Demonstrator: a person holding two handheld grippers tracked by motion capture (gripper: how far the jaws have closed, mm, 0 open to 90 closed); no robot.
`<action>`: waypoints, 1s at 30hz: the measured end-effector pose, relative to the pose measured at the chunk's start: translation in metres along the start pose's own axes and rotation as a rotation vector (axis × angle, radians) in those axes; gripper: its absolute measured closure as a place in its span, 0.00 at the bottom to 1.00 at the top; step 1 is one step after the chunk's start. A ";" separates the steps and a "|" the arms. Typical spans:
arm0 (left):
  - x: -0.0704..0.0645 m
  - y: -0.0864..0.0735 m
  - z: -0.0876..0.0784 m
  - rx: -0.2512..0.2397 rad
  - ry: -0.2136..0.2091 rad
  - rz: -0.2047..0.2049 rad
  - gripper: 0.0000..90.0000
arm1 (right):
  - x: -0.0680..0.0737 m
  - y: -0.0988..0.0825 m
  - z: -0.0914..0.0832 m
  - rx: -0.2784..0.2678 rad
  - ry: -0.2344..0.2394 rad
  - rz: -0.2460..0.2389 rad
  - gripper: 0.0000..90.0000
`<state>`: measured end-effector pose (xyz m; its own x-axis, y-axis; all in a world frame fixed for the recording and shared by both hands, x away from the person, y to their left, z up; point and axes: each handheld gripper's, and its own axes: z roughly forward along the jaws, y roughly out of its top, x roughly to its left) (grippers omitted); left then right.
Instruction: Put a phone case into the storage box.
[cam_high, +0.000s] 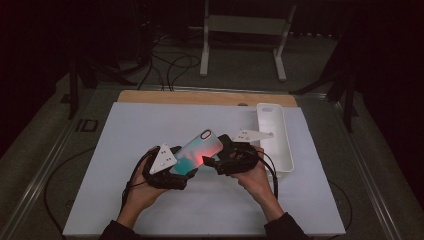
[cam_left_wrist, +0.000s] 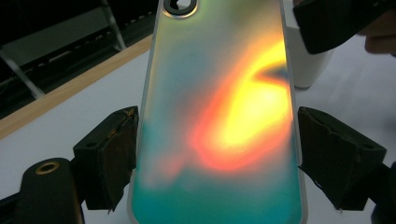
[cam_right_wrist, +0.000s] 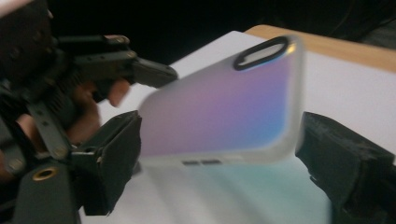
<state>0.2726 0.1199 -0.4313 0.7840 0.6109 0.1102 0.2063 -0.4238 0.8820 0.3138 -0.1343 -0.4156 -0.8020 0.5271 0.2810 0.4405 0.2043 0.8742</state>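
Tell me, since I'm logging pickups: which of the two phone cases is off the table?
The iridescent case, teal and orange, held up in the left tool. The white case lies flat on the right.

One phone case (cam_high: 196, 151), one white tray (cam_high: 275, 136) (two grippers).

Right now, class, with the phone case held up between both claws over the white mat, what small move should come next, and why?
Probably close the right claw on the phone case. Its jaws flank the case's bottom end, with a small gap on the right side, while the left claw already clamps the long edges. A second firm grip would steady it above the white mat.
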 end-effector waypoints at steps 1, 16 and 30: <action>-0.001 0.000 0.000 -0.004 -0.001 -0.001 0.19 | 0.000 0.001 0.001 0.001 0.013 0.013 0.24; -0.005 -0.003 0.008 0.049 -0.012 0.018 0.19 | 0.008 0.010 0.010 0.018 0.048 0.094 0.85; 0.003 -0.004 0.007 0.063 -0.072 -0.037 0.17 | 0.015 0.013 0.011 0.031 0.057 0.061 0.97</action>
<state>0.2783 0.1185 -0.4381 0.8145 0.5785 0.0427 0.2708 -0.4443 0.8540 0.3124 -0.1146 -0.4041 -0.7946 0.4917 0.3563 0.5008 0.1988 0.8424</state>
